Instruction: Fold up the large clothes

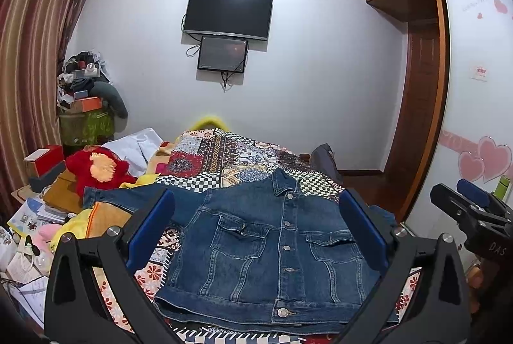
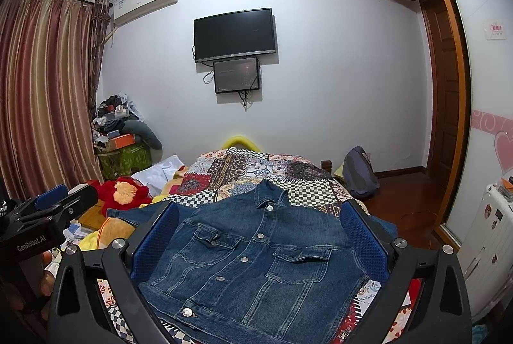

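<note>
A denim jacket (image 1: 275, 251) is laid face up and buttoned on the patchwork quilt (image 1: 231, 154) of the bed, hem at the near edge and collar toward the far wall, with one sleeve (image 1: 128, 196) stretched out to the left over a heap of yellow and orange cloth (image 1: 96, 215). The left gripper (image 1: 256, 235) and the right gripper (image 2: 259, 244) are both held above the near part of the jacket, jaws spread wide with nothing between them. No fold appears to have been made yet. Several risks can be judged from here: denim is stiff and thick, so a shallow pinch at the hem or shoulder could slip out mid-lift; the quilt beneath could be caught along with the jacket if the jaws are driven too deep; the left sleeve could drag the loose cloth or the red plush toy (image 1: 99, 167) nearby when pulled across. The right sleeve is largely hidden, so its lie cannot be told.
</note>
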### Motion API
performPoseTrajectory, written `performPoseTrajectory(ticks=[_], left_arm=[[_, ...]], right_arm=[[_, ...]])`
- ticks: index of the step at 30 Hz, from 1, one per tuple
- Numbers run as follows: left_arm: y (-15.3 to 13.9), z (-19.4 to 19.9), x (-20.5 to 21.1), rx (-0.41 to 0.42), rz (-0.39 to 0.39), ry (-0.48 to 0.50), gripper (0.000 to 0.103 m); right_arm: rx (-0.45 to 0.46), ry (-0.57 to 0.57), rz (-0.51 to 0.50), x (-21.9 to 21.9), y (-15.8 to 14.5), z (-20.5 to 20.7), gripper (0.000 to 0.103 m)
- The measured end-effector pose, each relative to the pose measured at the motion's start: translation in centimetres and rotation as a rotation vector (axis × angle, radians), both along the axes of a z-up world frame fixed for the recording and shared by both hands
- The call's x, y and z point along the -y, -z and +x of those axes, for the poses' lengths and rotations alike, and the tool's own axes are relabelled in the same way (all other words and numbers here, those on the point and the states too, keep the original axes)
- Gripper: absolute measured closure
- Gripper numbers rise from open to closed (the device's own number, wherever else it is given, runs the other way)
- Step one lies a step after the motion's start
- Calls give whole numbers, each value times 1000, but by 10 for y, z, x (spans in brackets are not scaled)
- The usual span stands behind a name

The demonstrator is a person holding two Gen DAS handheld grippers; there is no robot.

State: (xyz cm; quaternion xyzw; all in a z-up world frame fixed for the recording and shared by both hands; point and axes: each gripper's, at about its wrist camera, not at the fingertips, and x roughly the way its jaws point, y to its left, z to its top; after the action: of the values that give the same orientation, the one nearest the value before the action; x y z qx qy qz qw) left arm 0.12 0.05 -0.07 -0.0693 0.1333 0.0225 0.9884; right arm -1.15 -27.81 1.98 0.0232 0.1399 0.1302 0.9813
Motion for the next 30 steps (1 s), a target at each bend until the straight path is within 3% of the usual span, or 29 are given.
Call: performPoseTrajectory(ticks=[30], left_arm=[[0,-1,5,10,11,-1,0]], right_arm=[[-2,0,6,-2,3,2,3]])
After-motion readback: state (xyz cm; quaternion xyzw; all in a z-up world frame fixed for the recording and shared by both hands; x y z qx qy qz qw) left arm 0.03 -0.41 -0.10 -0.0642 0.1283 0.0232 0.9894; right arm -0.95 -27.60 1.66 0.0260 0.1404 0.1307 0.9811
